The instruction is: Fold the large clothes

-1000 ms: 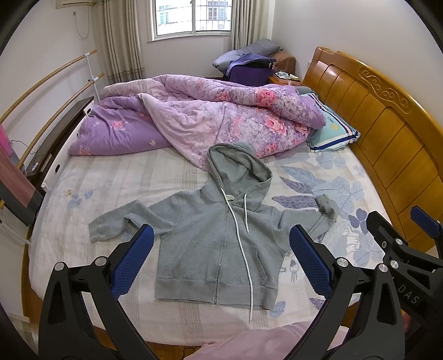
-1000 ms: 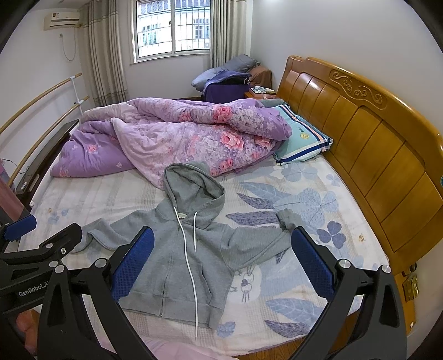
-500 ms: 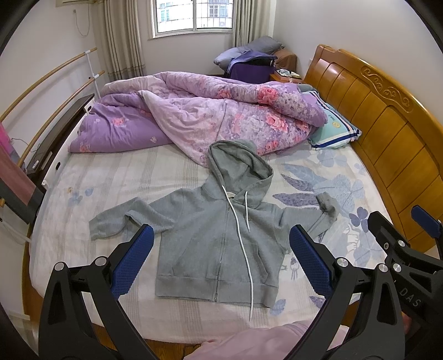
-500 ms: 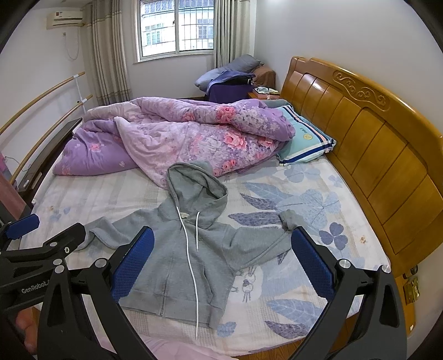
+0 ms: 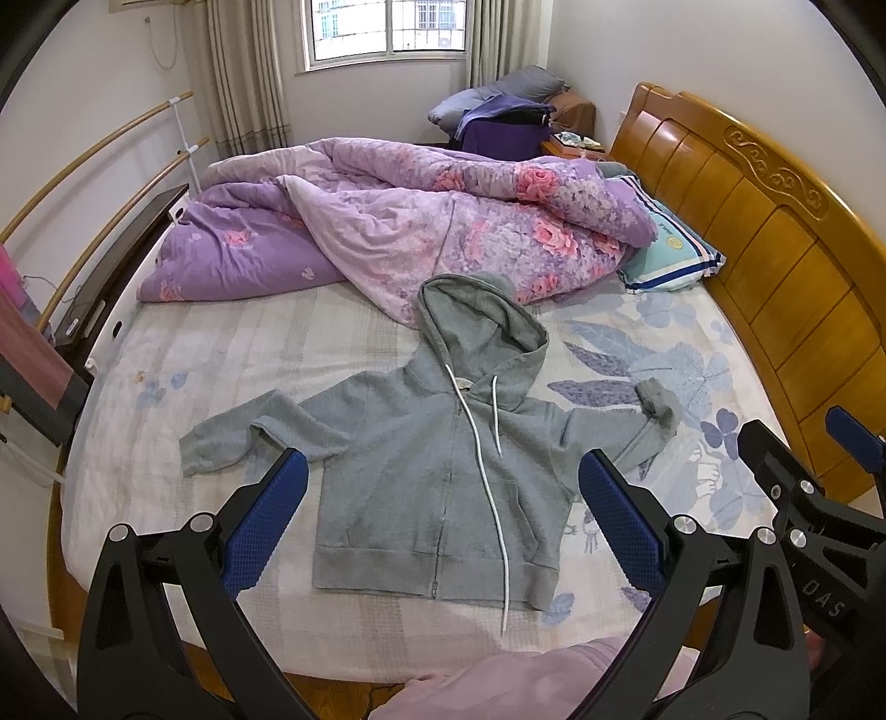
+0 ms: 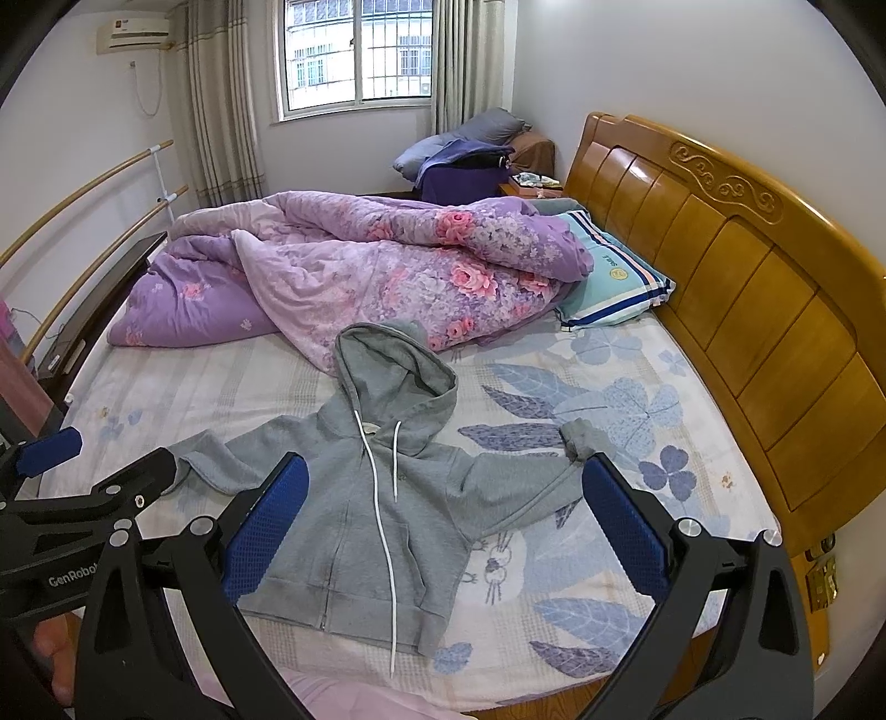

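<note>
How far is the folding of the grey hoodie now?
Done: the hoodie lies spread flat on the bed, zipped, front up, sleeves out to both sides. In hand: nothing; the left gripper and right gripper are above it with jaws open and empty. Left: every fold, namely both sleeves, the hood and the body.

A: How is the light?
B: Soft, even daylight from the window (image 5: 387,25), which is slightly overexposed; shadows are faint.
A: Sharpness?
B: Sharp centrally; fisheye bends edges, dark corners.
</note>
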### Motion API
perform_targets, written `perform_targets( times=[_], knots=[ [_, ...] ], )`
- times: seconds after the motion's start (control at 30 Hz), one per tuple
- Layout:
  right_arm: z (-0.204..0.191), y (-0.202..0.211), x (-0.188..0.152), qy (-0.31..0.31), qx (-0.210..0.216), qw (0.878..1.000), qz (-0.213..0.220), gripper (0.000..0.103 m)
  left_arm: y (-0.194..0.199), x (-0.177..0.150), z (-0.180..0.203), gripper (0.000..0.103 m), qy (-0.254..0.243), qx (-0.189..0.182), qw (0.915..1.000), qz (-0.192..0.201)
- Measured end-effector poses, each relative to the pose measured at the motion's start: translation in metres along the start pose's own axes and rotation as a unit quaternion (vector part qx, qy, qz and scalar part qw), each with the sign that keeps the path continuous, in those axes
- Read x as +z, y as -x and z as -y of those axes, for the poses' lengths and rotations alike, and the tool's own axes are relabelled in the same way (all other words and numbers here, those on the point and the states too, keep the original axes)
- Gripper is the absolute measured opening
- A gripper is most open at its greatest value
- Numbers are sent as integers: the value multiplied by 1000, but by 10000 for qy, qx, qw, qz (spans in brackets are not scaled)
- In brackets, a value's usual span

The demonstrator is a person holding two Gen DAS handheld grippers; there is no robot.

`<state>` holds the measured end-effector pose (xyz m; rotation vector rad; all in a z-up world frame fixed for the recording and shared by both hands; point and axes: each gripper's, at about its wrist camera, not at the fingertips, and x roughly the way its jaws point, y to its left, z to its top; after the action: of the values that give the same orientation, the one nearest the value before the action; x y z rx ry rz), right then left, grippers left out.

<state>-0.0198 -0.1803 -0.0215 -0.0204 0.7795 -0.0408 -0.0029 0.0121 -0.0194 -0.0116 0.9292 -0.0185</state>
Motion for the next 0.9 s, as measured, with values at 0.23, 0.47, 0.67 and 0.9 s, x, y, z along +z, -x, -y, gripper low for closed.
perform_targets(
  times=[0.23,0.47,0.67,0.9],
  knots=[
    [0,-2,-2,16,31,10000,-80,96,-1,2,-1,98,71,-55,9999,-93],
    [-1,-5,-4,112,172,9996,-215,96,-2,-4,-2,98,180,92,9989,-428],
    [-6,-9,-7,237,377,9984,-356,96,7,-12,-7,98,344,64,9985,-421],
    [-17,-15,-12,463,763,9945,-549,96,21,-26,-7,98,467,249,9976,-446]
  ],
)
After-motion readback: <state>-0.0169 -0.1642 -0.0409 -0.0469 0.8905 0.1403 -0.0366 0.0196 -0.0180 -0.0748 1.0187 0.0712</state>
